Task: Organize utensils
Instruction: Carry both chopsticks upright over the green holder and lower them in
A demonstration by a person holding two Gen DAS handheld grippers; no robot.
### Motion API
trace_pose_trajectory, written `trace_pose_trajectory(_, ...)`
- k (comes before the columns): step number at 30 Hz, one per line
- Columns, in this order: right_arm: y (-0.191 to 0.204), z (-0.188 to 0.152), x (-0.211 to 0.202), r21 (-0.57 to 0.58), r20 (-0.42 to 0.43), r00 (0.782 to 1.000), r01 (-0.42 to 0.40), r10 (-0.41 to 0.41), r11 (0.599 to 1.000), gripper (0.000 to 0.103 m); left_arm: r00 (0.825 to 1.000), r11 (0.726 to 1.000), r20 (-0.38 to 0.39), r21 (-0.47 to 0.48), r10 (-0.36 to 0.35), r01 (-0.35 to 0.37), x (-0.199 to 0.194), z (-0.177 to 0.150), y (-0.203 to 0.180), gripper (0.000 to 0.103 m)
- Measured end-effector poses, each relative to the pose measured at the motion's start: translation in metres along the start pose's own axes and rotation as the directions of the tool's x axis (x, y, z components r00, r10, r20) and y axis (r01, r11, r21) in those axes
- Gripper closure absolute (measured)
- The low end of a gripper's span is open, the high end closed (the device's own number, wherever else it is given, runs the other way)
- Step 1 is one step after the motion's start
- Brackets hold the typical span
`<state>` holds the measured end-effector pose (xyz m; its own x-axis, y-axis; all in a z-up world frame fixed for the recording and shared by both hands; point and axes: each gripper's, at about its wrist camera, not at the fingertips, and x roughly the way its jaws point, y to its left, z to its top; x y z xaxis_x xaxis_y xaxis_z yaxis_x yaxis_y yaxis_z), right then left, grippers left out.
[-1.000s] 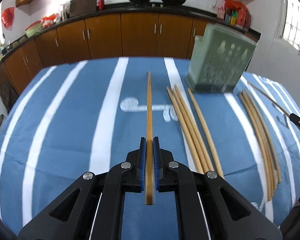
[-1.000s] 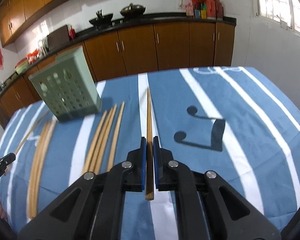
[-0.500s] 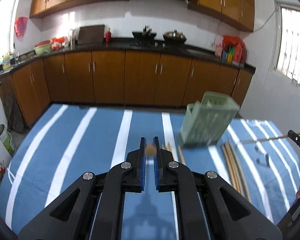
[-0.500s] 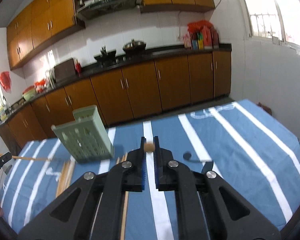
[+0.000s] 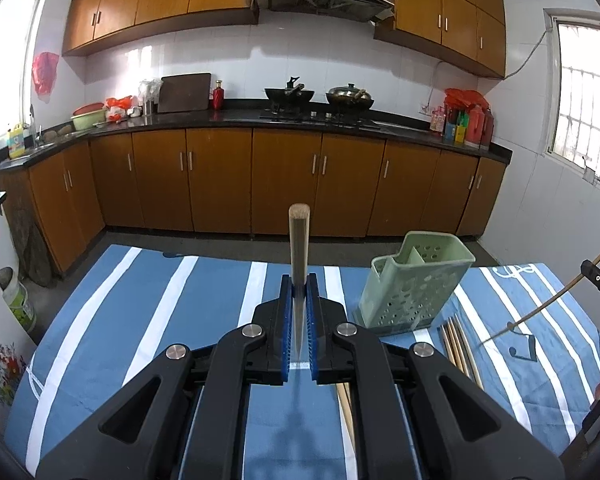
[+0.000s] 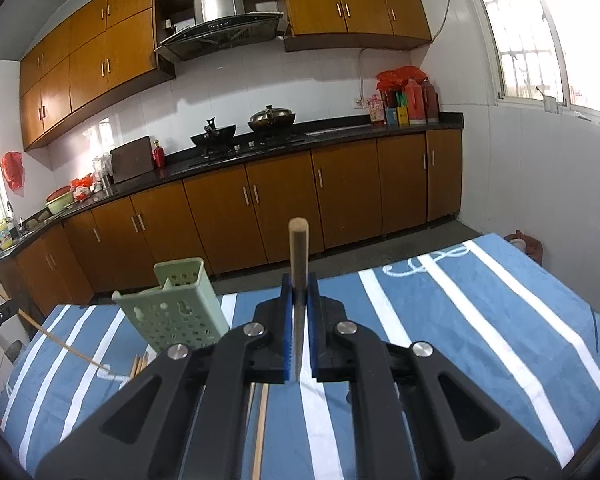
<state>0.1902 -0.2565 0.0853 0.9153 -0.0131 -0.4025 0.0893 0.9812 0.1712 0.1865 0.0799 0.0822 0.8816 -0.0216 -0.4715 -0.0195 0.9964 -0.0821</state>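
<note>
My left gripper (image 5: pixel 299 284) is shut on a wooden chopstick (image 5: pixel 299 240), lifted above the blue striped tablecloth and pointing away from me. My right gripper (image 6: pixel 299 282) is shut on another wooden chopstick (image 6: pixel 299 248), also lifted. A green perforated utensil holder (image 5: pixel 414 288) stands on the table to the right of the left gripper; in the right wrist view the holder (image 6: pixel 172 308) is to the left. Loose chopsticks (image 5: pixel 458 340) lie on the cloth in front of the holder. The right gripper's chopstick (image 5: pixel 548 306) shows at the right edge of the left wrist view.
The table has a blue cloth with white stripes (image 5: pixel 148 312). Brown kitchen cabinets (image 5: pixel 260 180) and a black counter with two woks stand beyond the table's far edge. A white wall and window are on the right (image 6: pixel 540 160).
Both grippers have risen from the cloth with their chopsticks and tilted up, so the chopsticks now point forward at the cabinets. The table and holder look farther below.
</note>
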Motion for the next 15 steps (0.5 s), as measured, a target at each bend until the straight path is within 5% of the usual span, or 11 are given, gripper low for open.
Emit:
trace_pose_trajectory(10, 0.025, 0.103, -0.028, 0.035, 0.195, 0.967, -0.171, 0.161, 0.985, 0.095, 0.980, 0.997, 0.184, -0.020, -0.069, 0.074, -0.035, 0.083, -0.016, 0.096)
trace_pose_trajectory(15, 0.042, 0.119, -0.027, 0.012, 0.192, 0.951, -0.249, 0.242, 0.969, 0.095, 0.960, 0.983, 0.238, -0.063, -0.151, 0.170, -0.044, 0.103, -0.029, 0.096)
